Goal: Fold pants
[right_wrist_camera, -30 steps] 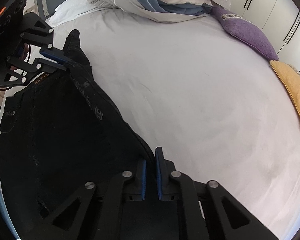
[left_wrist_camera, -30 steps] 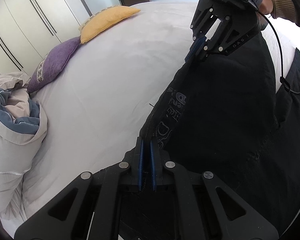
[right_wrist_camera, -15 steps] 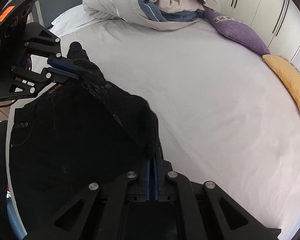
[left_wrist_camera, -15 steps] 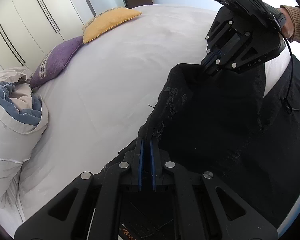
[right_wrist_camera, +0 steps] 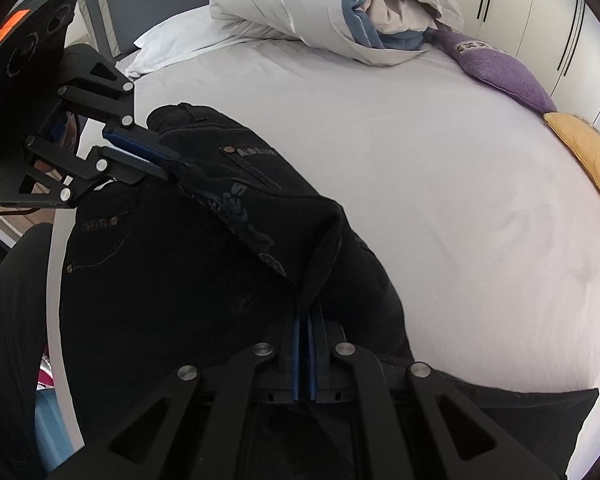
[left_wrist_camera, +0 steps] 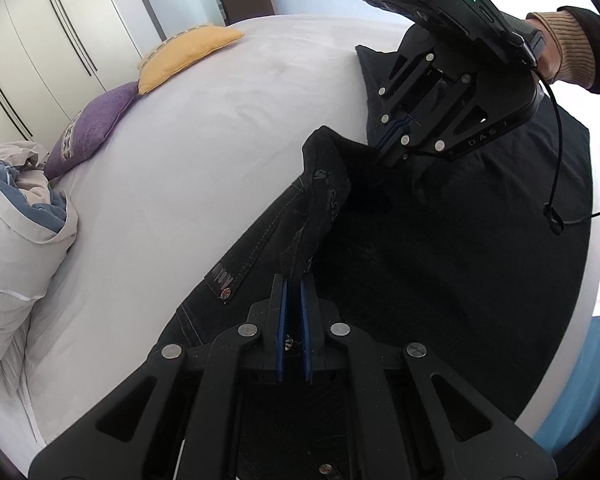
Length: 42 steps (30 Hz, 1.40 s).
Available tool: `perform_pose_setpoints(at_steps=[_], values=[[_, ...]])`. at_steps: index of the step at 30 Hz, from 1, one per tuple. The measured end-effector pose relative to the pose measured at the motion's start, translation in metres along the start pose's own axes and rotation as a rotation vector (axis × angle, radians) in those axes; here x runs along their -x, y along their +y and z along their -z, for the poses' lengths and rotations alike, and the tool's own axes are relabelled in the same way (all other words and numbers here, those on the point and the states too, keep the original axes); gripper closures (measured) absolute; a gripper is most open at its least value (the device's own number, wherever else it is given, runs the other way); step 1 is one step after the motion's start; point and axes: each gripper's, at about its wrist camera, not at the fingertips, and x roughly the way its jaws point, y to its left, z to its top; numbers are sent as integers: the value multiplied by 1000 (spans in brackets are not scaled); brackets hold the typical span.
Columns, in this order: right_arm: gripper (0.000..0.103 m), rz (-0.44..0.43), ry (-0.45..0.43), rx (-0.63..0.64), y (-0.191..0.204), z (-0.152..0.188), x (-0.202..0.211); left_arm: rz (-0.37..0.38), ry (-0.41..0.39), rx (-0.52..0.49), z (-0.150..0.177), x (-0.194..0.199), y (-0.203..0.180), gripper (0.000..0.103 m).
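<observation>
Gripping one edge of the black pants (left_wrist_camera: 440, 264), the left gripper (left_wrist_camera: 293, 292) at the lower centre of its frame has its jaws clamped on the fabric, and the right gripper (left_wrist_camera: 394, 138) in the upper right is clamped on the same raised fold. The pants lie on the white bed (left_wrist_camera: 204, 152), filling the lower right of the left wrist view. A yellow pillow (left_wrist_camera: 188, 56) and a purple pillow (left_wrist_camera: 90, 128) lie at the upper left.

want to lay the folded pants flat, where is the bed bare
The white bed sheet is bare across its middle, between the black denim pants and the purple cushion and yellow cushion. It is crowded at the rolled grey-and-blue duvet and white pillow, and where both tools grip the pants.
</observation>
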Motion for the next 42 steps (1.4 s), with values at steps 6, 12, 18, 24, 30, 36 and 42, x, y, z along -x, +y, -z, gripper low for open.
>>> perform_pose_setpoints(at_steps=[6, 12, 18, 24, 30, 36, 42], values=[[99, 19, 17, 3, 38, 40, 15, 27, 46, -4, 37, 9, -37, 98], [99, 28, 34, 55, 85, 62, 17, 49, 90, -6, 73, 19, -69, 98], [99, 57, 106, 182, 145, 81, 2, 69, 127, -15, 102, 33, -92, 98], [99, 84, 136, 270, 187, 97, -5, 82, 145, -56, 128, 54, -119, 98], [99, 119, 140, 326, 200, 103, -1, 77, 144, -119, 149, 68, -143, 98], [99, 185, 153, 398, 232, 117, -1, 71, 159, -171, 162, 66, -162, 98], [99, 243, 174, 464, 248, 122, -7, 84, 162, -171, 162, 62, -158, 98]])
